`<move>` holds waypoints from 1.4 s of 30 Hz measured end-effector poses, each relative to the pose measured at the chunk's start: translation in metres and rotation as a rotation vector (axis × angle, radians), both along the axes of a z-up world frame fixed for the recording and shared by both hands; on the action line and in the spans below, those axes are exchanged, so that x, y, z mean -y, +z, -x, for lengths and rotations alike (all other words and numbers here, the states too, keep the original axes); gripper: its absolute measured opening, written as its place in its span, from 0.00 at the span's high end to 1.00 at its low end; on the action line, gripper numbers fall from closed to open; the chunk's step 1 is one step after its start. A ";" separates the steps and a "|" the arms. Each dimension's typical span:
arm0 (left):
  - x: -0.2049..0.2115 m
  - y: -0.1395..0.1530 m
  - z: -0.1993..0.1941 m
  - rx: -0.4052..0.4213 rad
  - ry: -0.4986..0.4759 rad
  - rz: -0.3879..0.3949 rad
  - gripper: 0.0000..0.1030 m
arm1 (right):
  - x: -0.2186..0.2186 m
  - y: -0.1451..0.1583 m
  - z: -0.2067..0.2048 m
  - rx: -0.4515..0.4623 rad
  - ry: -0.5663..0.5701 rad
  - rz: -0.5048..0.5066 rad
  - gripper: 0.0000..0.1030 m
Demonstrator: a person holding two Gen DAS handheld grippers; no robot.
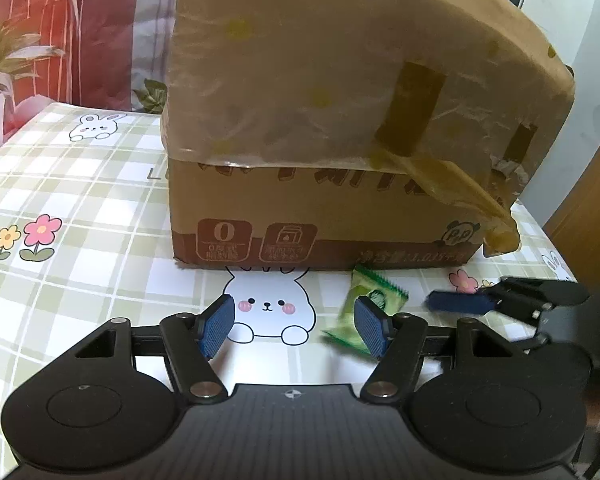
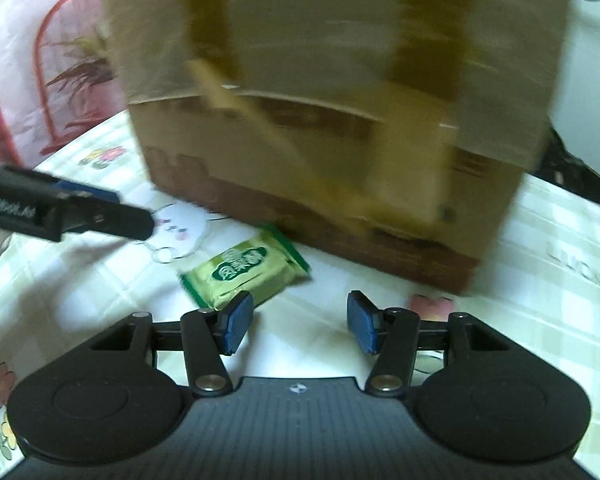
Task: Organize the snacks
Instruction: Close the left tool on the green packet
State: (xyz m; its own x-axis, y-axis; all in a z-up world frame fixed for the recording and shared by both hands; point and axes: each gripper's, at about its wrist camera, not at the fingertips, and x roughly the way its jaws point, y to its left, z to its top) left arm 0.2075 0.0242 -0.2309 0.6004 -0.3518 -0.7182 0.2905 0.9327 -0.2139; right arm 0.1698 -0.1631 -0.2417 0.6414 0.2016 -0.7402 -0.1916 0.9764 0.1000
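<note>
A green snack packet (image 1: 364,300) lies on the tablecloth just in front of a taped cardboard box (image 1: 340,120). In the right wrist view the packet (image 2: 246,274) lies left of centre, close to the box (image 2: 340,120). My left gripper (image 1: 296,328) is open and empty, its right pad overlapping the packet in view. My right gripper (image 2: 298,322) is open and empty, the packet just beyond its left pad. The right gripper also shows in the left wrist view (image 1: 500,300), at the right. The left gripper also shows in the right wrist view (image 2: 80,212), at the left.
The table carries a checked cloth with rabbits and flowers (image 1: 80,200). Loose brown tape (image 1: 480,208) hangs off the box's corner. A red patterned curtain (image 1: 60,20) hangs behind the table. The table's right edge (image 1: 556,248) is near.
</note>
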 end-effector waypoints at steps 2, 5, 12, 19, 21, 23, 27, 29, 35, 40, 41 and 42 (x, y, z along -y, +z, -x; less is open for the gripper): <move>0.001 0.000 0.000 0.002 -0.006 -0.013 0.34 | -0.009 0.000 -0.001 -0.001 0.048 -0.050 0.46; 0.001 -0.005 -0.001 -0.023 -0.015 -0.006 0.34 | -0.015 0.003 -0.001 0.026 0.076 -0.020 0.44; 0.003 -0.020 -0.005 -0.151 0.017 0.126 0.47 | -0.009 -0.003 -0.010 0.026 0.194 0.017 0.35; 0.006 -0.028 -0.013 -0.165 0.057 0.155 0.48 | -0.014 -0.005 -0.018 0.018 0.265 -0.013 0.52; 0.008 -0.028 -0.016 -0.161 0.056 0.150 0.50 | -0.016 -0.006 -0.019 0.024 0.285 -0.018 0.65; 0.011 -0.029 -0.017 -0.151 0.056 0.129 0.54 | -0.017 -0.007 -0.021 0.029 0.280 -0.023 0.67; 0.014 -0.030 -0.016 -0.142 0.057 0.107 0.68 | -0.016 -0.010 -0.023 0.041 0.256 -0.036 0.67; 0.016 -0.029 -0.014 -0.140 0.050 0.093 0.71 | -0.016 -0.010 -0.022 0.043 0.243 -0.044 0.67; 0.021 -0.026 0.004 -0.122 0.009 0.039 0.72 | -0.015 -0.007 -0.010 0.047 0.211 -0.100 0.78; 0.022 -0.014 0.019 -0.089 -0.016 0.038 0.72 | -0.014 0.004 0.011 0.088 0.163 -0.113 0.83; 0.024 -0.011 0.023 -0.073 -0.026 0.031 0.72 | -0.014 0.007 0.015 0.098 0.161 -0.106 0.83; 0.026 -0.008 0.025 -0.060 -0.038 0.025 0.72 | -0.014 0.010 0.019 0.105 0.160 -0.096 0.84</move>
